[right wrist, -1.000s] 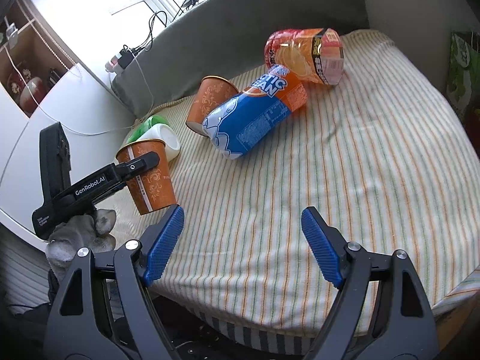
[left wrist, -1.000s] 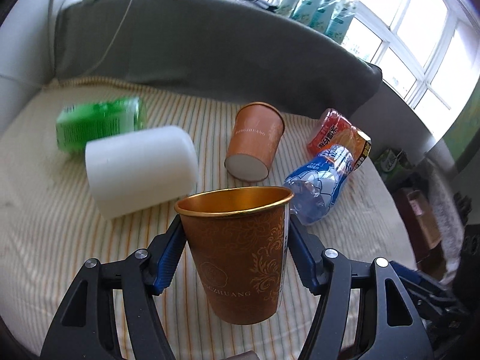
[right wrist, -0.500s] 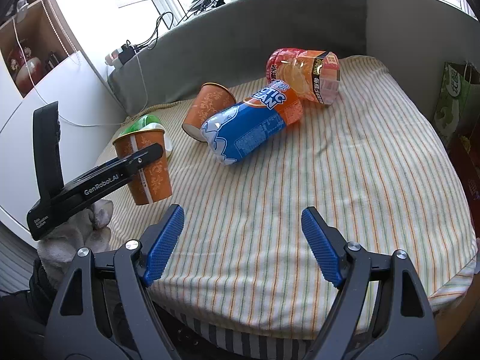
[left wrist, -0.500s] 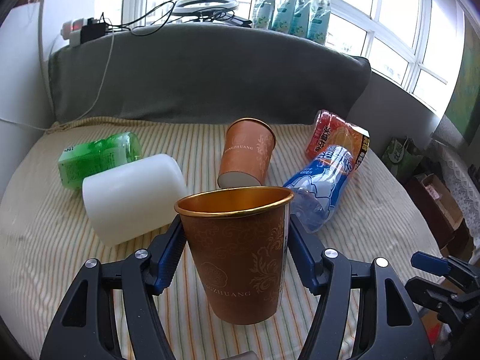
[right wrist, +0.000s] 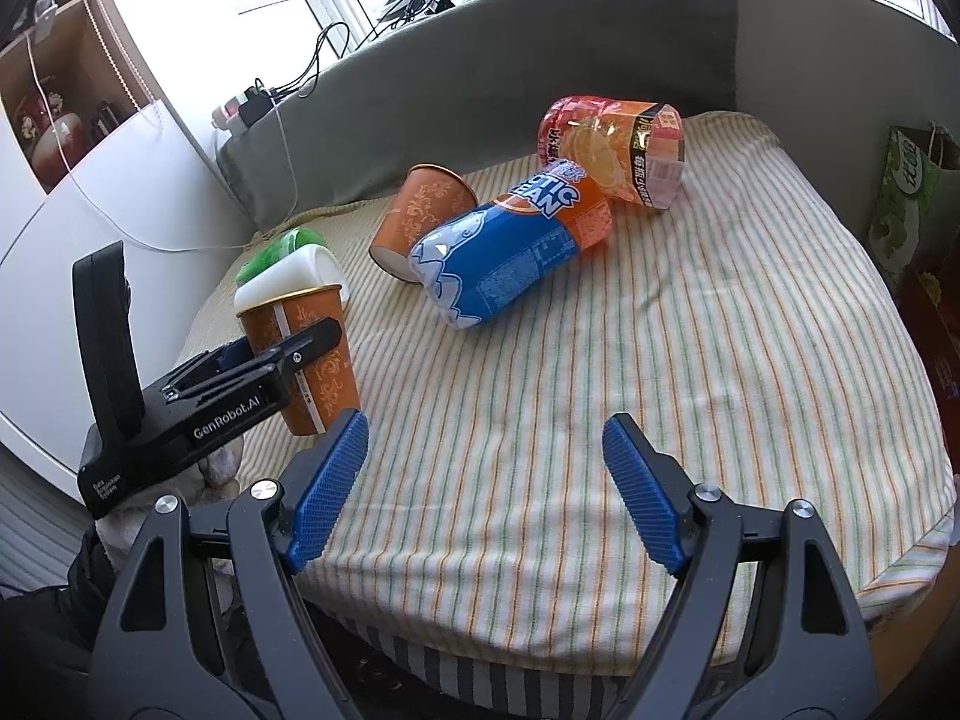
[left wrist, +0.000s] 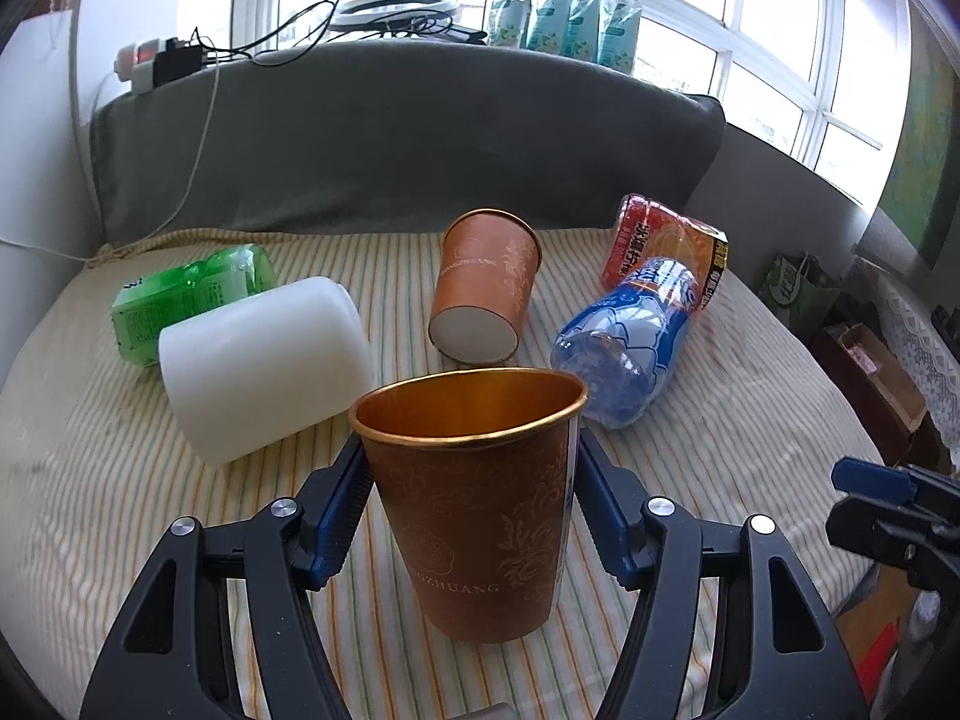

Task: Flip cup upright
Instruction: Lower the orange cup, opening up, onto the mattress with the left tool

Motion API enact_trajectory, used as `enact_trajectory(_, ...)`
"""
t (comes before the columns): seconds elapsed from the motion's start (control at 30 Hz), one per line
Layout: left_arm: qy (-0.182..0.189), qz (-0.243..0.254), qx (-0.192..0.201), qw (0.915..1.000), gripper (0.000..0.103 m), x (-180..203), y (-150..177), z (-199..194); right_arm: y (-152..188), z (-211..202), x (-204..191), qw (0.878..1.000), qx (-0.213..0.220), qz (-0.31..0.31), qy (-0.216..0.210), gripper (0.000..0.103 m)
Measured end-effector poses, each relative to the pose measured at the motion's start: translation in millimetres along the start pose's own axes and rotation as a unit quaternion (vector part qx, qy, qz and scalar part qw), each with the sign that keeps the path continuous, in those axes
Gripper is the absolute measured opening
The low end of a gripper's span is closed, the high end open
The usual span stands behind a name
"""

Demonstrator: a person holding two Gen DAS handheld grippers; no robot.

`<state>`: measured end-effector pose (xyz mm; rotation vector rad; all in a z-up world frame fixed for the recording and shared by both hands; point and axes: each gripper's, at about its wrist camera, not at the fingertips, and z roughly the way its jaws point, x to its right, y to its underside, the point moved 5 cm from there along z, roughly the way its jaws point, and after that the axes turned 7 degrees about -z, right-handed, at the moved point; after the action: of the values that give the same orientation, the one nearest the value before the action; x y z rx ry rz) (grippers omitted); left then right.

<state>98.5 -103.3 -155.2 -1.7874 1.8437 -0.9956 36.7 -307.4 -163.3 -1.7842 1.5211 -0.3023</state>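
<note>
My left gripper (left wrist: 471, 504) is shut on an orange paper cup (left wrist: 474, 498) with a gold inside. The cup is upright, mouth up, at the near left edge of the striped cloth (right wrist: 660, 360). The right wrist view shows the same cup (right wrist: 312, 360) with its base at or just above the cloth; I cannot tell if it touches. A second orange cup (left wrist: 486, 282) lies on its side in the middle, base toward me; it also shows in the right wrist view (right wrist: 420, 216). My right gripper (right wrist: 486, 480) is open and empty above the near edge.
A white cylinder (left wrist: 264, 366) and a green bottle (left wrist: 192, 294) lie at the left. A blue-labelled bottle (left wrist: 630, 348) and a red-orange bottle (left wrist: 666, 240) lie at the right. A grey cushion (left wrist: 390, 138) backs the surface. Boxes and bags stand on the floor at the right.
The left gripper has levelled and lowered with the cup still in it, bringing the cup toward the cloth. The right gripper has held its place and stayed open.
</note>
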Motion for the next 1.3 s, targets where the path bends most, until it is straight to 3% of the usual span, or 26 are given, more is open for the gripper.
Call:
enact_trajectory(0.43, 0.010, 0.020, 0.001, 0.9997, 0.065, 6, 16, -18, 1, -2, -9, 1.000, 0.002, -0.006, -0.002, 0.083)
enact_trajectory(0.63, 0.024, 0.026, -0.019, 0.9992, 0.065, 11, 29, -18, 3, -5, -14, 1.000, 0.003, -0.006, -0.003, 0.083)
enact_trajectory(0.77, 0.029, 0.026, -0.020, 0.9990, 0.076, 14, 33, -19, 4, -9, -15, 1.000, 0.005, -0.009, -0.001, 0.083)
enact_trajectory(1.3, 0.016, 0.020, -0.012, 0.9996, 0.078, -6, 43, -49, 0, -15, -29, 0.999, 0.030, -0.022, -0.004, 0.083)
